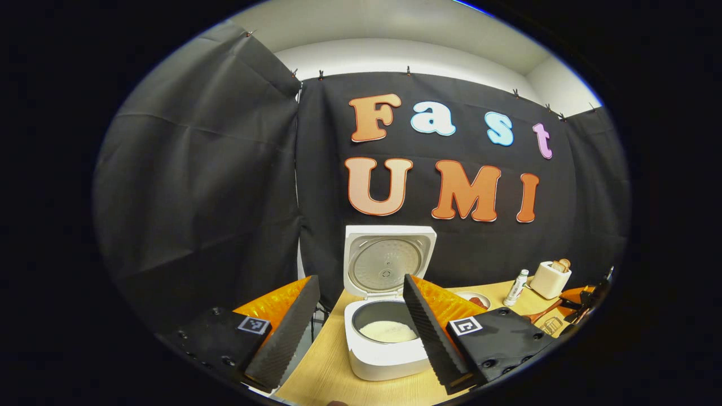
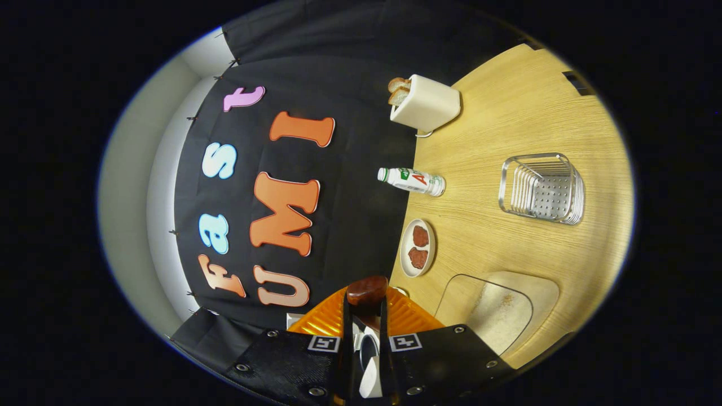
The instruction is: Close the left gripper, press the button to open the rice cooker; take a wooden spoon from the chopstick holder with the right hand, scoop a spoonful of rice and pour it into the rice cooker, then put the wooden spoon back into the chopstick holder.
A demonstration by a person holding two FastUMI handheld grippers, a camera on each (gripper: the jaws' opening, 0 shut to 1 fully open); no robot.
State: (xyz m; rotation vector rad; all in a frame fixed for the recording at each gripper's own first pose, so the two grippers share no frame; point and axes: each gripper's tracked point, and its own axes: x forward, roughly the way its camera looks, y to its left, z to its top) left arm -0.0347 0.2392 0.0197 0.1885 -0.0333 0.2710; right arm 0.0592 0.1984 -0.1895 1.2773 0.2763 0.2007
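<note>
The wooden worktop (image 1: 321, 372) is carrying the white rice cooker (image 1: 386, 352), which is sitting between the left gripper (image 1: 361, 332) and the booth wall with its lid (image 1: 388, 260) standing upright and open, facing the camera. White rice (image 1: 389, 331) is lying in the inner pot; the pot's right side is hiding behind one finger. The left gripper's fingers (image 1: 282, 338) are standing spread wide apart, holding nothing. The right gripper view is rolled sideways, so the worktop (image 2: 507, 124) is running up its right side. There the right gripper (image 2: 366, 332) is pinching the wooden spoon (image 2: 366, 290), its fingers pressed close against it on both sides; the spoon's long axis is running straight away from the camera along the fingers, with a rounded dark brown end pointing forward. The rest of the spoon is lost between the fingers. Beyond it, a clear lidded container (image 2: 496, 310) holding some grains is partly cut off by the gripper body. Farther off are sitting a wire chopstick holder (image 2: 541, 189), a white toaster (image 2: 426, 104) with bread, a small plate (image 2: 417, 248) with two brown pieces, and a small bottle (image 2: 412, 181). In the left gripper view the toaster (image 1: 550, 279) and bottle (image 1: 516, 287) are showing small at far right, where the other gripper (image 1: 589, 296) is hard to make out.
</note>
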